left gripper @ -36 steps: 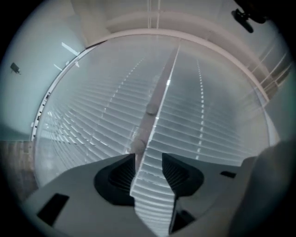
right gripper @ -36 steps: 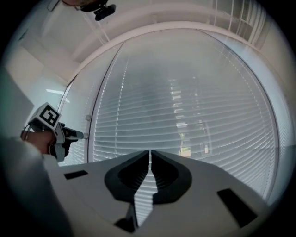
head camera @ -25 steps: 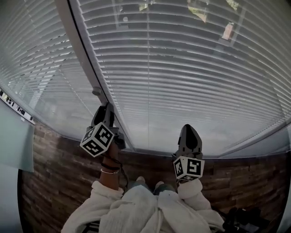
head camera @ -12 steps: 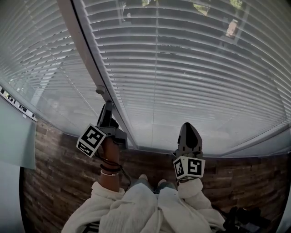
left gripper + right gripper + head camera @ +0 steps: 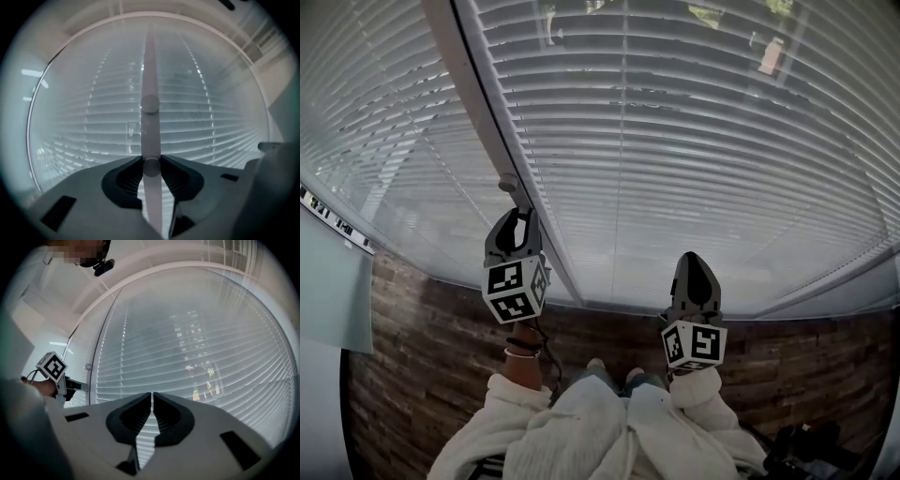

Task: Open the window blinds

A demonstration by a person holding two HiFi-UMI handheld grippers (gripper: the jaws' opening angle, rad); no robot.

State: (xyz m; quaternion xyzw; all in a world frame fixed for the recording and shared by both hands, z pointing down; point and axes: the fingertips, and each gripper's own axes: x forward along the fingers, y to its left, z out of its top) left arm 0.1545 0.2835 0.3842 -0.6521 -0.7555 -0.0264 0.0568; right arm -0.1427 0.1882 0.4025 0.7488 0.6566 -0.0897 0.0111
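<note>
White slatted blinds [image 5: 675, 141] cover the window, their slats lying nearly flat against the glass. A pale tilt wand [image 5: 150, 126] hangs beside the window post, with its knob [image 5: 508, 183] just above my left gripper [image 5: 517, 220]. The jaws of the left gripper [image 5: 151, 161] have just been closing and now press on the wand from both sides. My right gripper [image 5: 692, 270] is held level in front of the blinds, lower right. Its jaws [image 5: 152, 397] are shut with nothing between them.
A grey window post [image 5: 478, 103] runs up between two blind panels. A dark brick wall [image 5: 422, 356] lies below the sill. The person's white sleeves [image 5: 581, 431] fill the lower middle. The left gripper's marker cube [image 5: 51, 366] shows at the left of the right gripper view.
The left gripper has rolled about its own axis at the wand, so its marker cube now faces the head camera. The right gripper has stayed where it was.
</note>
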